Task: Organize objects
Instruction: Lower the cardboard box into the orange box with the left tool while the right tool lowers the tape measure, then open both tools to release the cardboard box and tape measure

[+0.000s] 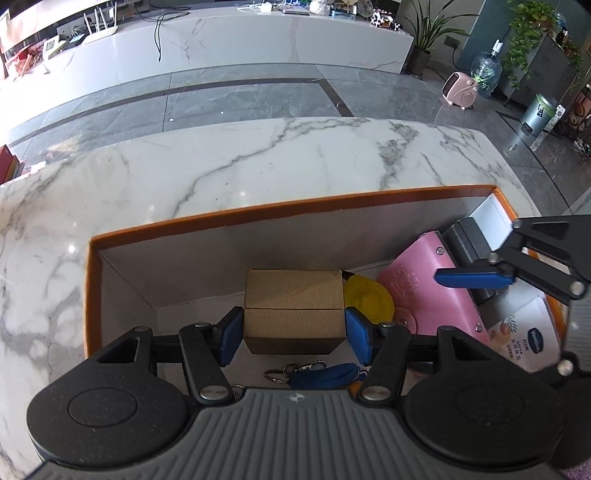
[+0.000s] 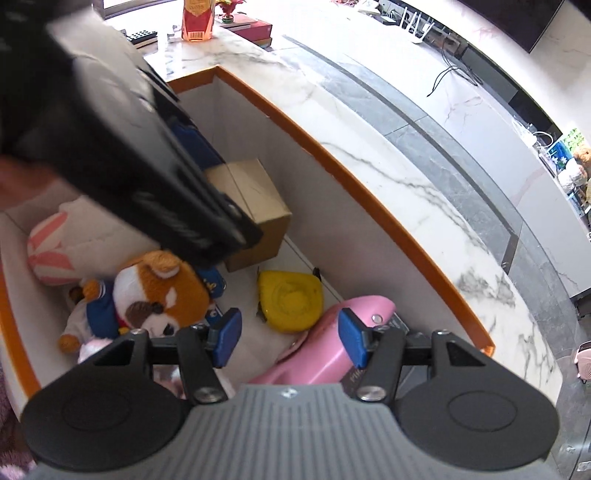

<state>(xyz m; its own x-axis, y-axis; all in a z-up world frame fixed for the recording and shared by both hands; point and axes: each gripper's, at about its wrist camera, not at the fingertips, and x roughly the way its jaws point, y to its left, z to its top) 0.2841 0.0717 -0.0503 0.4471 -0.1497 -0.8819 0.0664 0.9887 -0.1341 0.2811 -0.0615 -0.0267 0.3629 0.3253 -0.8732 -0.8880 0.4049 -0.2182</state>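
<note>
An orange-rimmed white box [image 1: 280, 210] stands on the marble table. Inside it, my left gripper [image 1: 294, 336] has its blue pads pressed on both sides of a small brown cardboard box [image 1: 293, 295], which stands close to the far wall. In the right wrist view my right gripper [image 2: 290, 338] hangs open over a pink case [image 2: 325, 362], with nothing gripped. A yellow tape measure [image 2: 290, 302] lies between the cardboard box [image 2: 255, 199] and the pink case. The left gripper's black body [image 2: 147, 166] hides part of the cardboard box there.
The big box also holds a brown-and-white plush toy [image 2: 159, 291], a pink-striped plush [image 2: 48, 254], a blue lanyard with a clip [image 1: 321, 371] and a white wipes packet [image 1: 524, 332]. A red carton [image 2: 197, 18] and books stand on the table beyond it.
</note>
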